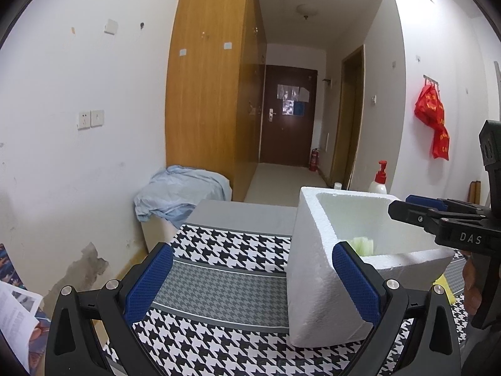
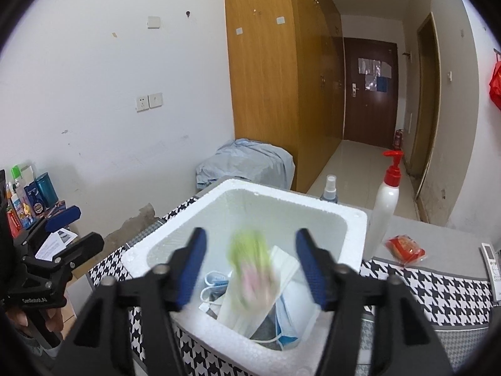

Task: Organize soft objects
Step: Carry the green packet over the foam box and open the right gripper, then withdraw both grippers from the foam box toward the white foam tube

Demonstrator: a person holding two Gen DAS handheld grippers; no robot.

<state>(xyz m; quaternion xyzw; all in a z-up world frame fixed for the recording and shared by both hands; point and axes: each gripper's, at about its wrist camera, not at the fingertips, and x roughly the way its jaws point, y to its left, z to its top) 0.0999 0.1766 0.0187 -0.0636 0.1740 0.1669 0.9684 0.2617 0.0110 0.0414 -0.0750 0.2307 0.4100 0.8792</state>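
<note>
A: What is in the white box (image 2: 355, 219)?

B: Soft things. Some face masks (image 2: 283, 269) lie in a heap at the bottom. A green and pink sponge (image 2: 250, 263) is just above them, inside the box. It looks very blurry.

A: Are the right tongs (image 2: 252, 268) holding the sponge?

B: No. The right tongs are spread wide over the box. The sponge is in the gap between the blue pads (image 2: 191, 266), but the pads do not touch it. They have let go.

A: And the left tongs (image 1: 252, 285)?

B: They are spread apart too, with nothing in them. One blue pad sits right by the near wall of the box. I cannot tell if it touches.

A: Where does the box stand?

B: On the surface (image 1: 219, 285), on a black and white checked cloth. From the left view you can see a bit of green peeking up inside the box.

A: What else is near?

B: A white pump bottle (image 2: 383, 216) with a red top stands just beside the box. A small spray bottle (image 2: 329, 191) is behind the box. A red packet (image 2: 405, 249) lies near the pump bottle. A remote (image 2: 491, 261) lies at the far right.
</note>
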